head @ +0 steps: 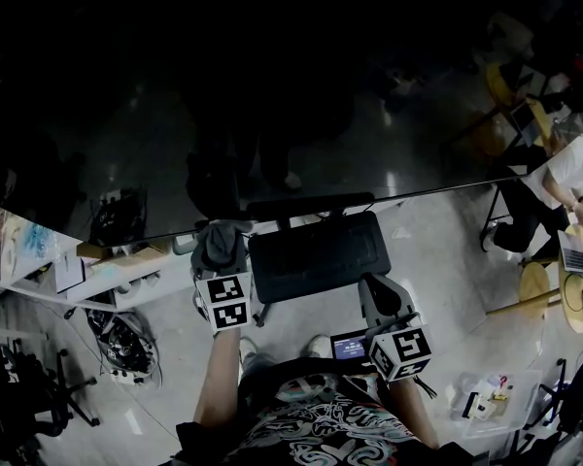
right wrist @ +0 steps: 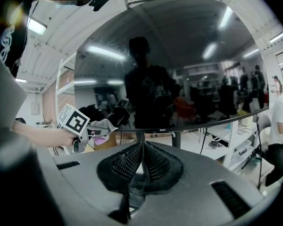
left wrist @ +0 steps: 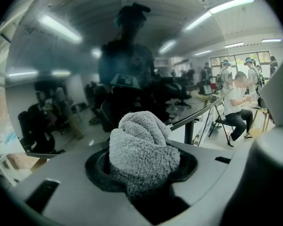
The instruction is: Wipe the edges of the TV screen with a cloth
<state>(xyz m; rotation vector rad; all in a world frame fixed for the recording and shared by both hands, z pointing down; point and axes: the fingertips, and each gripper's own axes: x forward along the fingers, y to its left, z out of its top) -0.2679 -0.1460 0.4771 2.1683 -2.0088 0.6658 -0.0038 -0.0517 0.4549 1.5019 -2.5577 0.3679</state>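
- Grey fluffy cloth (left wrist: 141, 147), bunched, stuck forward out of the left gripper (left wrist: 142, 182), whose jaws clamped it, at the lower edge of the TV screen (head: 272, 85), which ran left to right.
- Left forearm (head: 219, 377) reached straight ahead.
- Right gripper (right wrist: 142, 166) sat nearer the body, jaws pressed together on nothing.

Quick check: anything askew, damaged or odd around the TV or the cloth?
Nothing stands out. The grey cloth sits bunched in the left gripper by the TV screen's lower edge; the screen shows only reflections, no cracks. The right gripper is shut and empty.
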